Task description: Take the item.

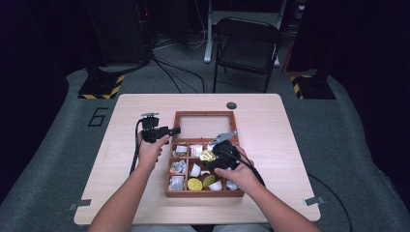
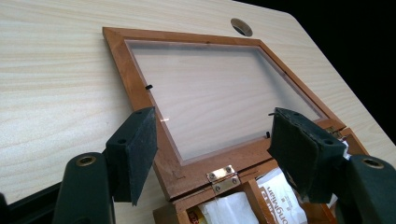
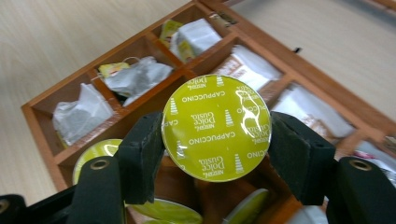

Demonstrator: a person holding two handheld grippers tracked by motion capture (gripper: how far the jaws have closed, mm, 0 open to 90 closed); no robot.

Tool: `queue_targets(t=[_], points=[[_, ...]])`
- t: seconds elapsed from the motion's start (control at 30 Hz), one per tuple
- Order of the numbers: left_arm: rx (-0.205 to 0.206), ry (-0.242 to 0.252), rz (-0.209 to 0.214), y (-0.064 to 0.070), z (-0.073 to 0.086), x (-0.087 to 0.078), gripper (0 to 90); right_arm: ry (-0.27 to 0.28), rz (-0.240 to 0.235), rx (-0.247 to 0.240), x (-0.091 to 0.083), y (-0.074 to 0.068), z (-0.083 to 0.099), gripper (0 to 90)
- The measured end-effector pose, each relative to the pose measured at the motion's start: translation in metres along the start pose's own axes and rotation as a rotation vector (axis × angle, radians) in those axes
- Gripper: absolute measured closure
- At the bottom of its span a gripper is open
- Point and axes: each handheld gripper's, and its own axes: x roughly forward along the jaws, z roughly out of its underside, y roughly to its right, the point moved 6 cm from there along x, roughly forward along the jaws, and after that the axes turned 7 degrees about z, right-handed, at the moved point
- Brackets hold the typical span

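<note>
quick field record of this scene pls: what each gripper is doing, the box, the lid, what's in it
right gripper: shut on a yellow-green coffee capsule, foil lid reads Cappuccino, held above the box
left gripper: open, holding nothing, over the left edge of the lid near the hinge
wooden box: on the table, divided into compartments
lid: open, lying flat behind the box, clear pane in a wooden frame
contents: white sachets and tea bags in several compartments, more yellow-green capsules in the near row

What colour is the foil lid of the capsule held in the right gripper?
Yellow-green with white lettering; the capsule shows best in the right gripper view.
</note>
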Motion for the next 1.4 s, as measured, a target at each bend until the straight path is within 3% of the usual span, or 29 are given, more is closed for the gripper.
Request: queue_targets(t=[0.27,0.43,0.47,0.77,1.03,1.13,1.4], points=[[-0.002,0.0,0.0,0.0,0.0,0.0,32.0,0.022,0.044,0.05,-0.02,0.028,-0.002,36.5],[-0.005,0.007,-0.001,0.0,-0.001,-0.001,32.1,0.031,0.076,0.056,-0.029,0.044,-0.001,36.5],[0.001,0.0,0.0,0.0,-0.001,-0.002,32.1,0.032,0.101,0.075,-0.034,0.057,0.002,36.5],[-0.01,0.015,-0.003,-0.001,-0.002,-0.003,32.1,0.022,0.231,0.182,-0.049,0.116,0.028,36.5],[-0.001,0.004,-0.004,-0.001,-0.001,-0.003,32.1,0.014,0.311,0.28,-0.061,0.158,0.053,36.5],[-0.005,0.004,-0.003,-0.001,-0.001,-0.003,32.1,0.007,0.321,0.315,-0.065,0.169,0.061,36.5],[-0.011,0.004,-0.007,-0.002,-0.001,-0.003,32.2,-0.022,0.37,0.346,-0.069,0.188,0.076,36.5]])
